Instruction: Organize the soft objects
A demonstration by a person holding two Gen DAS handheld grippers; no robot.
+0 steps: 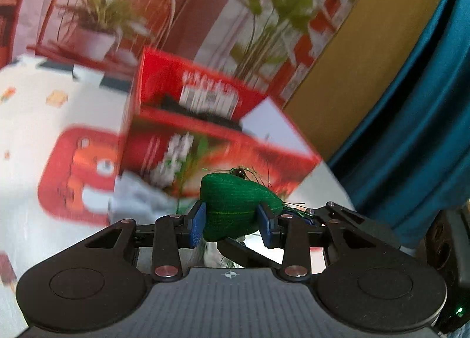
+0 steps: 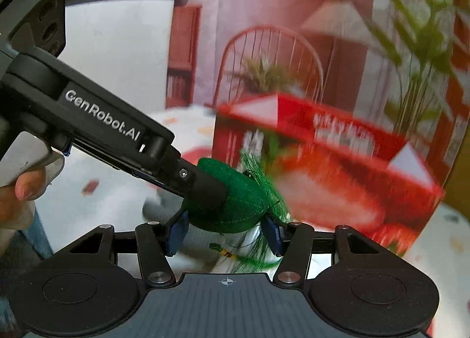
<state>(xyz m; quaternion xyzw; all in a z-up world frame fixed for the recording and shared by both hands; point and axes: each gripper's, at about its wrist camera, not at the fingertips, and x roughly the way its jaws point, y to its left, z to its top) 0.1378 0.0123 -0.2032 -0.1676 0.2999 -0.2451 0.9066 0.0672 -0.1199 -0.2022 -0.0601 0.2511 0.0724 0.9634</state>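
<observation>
A green stuffed fabric heart (image 1: 235, 200) with a black bead and thin green feathers hangs above the table. My left gripper (image 1: 233, 224) is shut on it, with a blue pad pressed against each side. In the right wrist view the same heart (image 2: 243, 205) sits between the blue pads of my right gripper (image 2: 226, 233), which also looks shut on it. The left gripper (image 2: 211, 191) reaches in from the left, one black finger lying over the heart. Green feathers (image 2: 258, 252) trail below. An open red cardboard box (image 1: 205, 120) stands just behind.
The red box (image 2: 323, 161) rests on a table with a white cloth (image 1: 29, 120) printed with red patterns. A grey soft item (image 1: 138, 200) lies by the box's foot. A teal curtain (image 1: 426, 103) hangs on the right. A hand (image 2: 17, 191) holds the left gripper's handle.
</observation>
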